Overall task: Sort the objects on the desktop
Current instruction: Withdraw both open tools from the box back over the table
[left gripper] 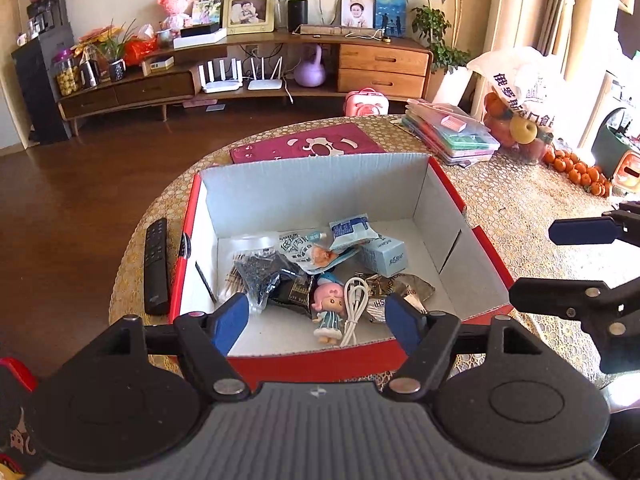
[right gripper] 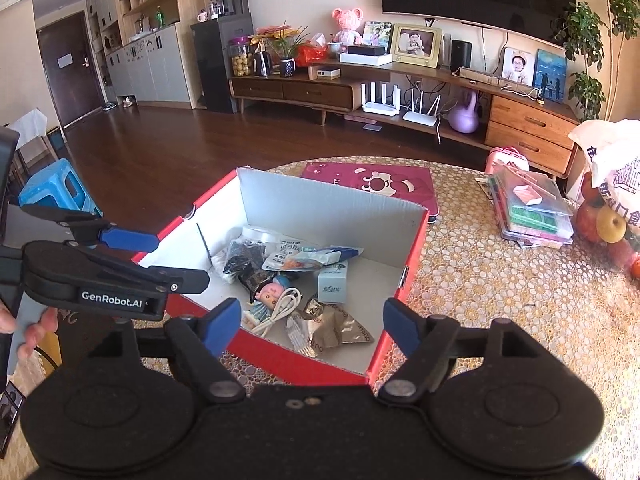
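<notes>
Two grippers hang over the near edge of a red box (left gripper: 304, 364), both with their blue-padded fingers spread wide and nothing between them. The left gripper (left gripper: 320, 320) faces straight into the box from the near wall; the right gripper (right gripper: 312, 326) stands at the box's right near corner, angled in toward the contents. A person's fingertips (right gripper: 38, 330) show at the left gripper's handle.

Inside the box, on its white floor, the sorted things lie in a loose heap. Nearest is a small doll (left gripper: 330, 312) with pink hair and a teal dress, touching a coiled white cable (left gripper: 355, 308) just to its right. Beside the cable sits a crumpled foil wrapper (right gripper: 340, 328). Left of the doll lies a black packet (left gripper: 292, 292) and a clear bag of dark bits (left gripper: 256, 270). Farther back are white printed sachets (left gripper: 350, 232) and a pale blue carton (left gripper: 384, 256).

Outside the box, a black remote (left gripper: 156, 266) lies on the gold lace counter (left gripper: 532, 208) just left of it. Beyond the far wall lies a magenta pad (left gripper: 308, 146), and to the right a stack of clear plastic cases (left gripper: 452, 134).
</notes>
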Demonstrator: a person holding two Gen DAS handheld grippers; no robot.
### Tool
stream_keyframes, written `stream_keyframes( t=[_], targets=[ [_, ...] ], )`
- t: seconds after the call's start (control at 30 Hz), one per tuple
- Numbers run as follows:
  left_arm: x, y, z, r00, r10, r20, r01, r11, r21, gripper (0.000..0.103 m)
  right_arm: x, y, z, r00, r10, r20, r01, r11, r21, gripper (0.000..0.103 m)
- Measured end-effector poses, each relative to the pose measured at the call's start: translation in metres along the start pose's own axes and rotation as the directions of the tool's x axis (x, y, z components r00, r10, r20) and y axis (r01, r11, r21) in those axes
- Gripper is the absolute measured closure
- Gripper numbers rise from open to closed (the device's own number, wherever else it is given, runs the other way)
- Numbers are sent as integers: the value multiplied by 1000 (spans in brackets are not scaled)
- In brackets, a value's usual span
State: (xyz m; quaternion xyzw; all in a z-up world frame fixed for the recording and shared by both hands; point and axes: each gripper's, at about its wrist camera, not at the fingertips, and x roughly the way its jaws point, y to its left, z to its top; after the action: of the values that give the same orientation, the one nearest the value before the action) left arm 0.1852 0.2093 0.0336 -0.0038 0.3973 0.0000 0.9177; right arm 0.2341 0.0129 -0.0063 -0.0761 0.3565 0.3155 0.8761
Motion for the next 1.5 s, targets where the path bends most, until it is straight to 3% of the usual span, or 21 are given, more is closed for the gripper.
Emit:
stream_keyframes(
  t=[0.2, 0.4, 0.5, 0.97, 1.4, 1.5],
  targets=[
    [-12, -6, -8, 999, -2, 46, 2, 1000, 2, 18, -9, 1, -10, 999, -3, 36, 2, 1000, 18, 14],
    [-18, -10, -13, 997, -19, 71, 19, 1000, -9, 2, -14, 1, -16, 998, -9, 56, 7, 999, 33, 8],
    [-21, -11, -15, 996, -26, 89, 27, 999, -16, 0, -17, 2, -22, 998, -20, 65, 18, 999, 32, 5],
    [-27, -16, -27, 991, -68, 112, 74, 996, -51, 0, -34, 12, -40, 994, -61, 89, 59, 998, 26, 1],
    [-45, -22, -36, 988, -19, 154, 26, 999, -47, 0, -43, 8, -53, 992, -77, 99, 73, 996, 48, 1],
    [-45, -21, -37, 989, -35, 144, 44, 997, -60, 0, -43, 7, -55, 992, -80, 96, 75, 996, 56, 1]
  ],
)
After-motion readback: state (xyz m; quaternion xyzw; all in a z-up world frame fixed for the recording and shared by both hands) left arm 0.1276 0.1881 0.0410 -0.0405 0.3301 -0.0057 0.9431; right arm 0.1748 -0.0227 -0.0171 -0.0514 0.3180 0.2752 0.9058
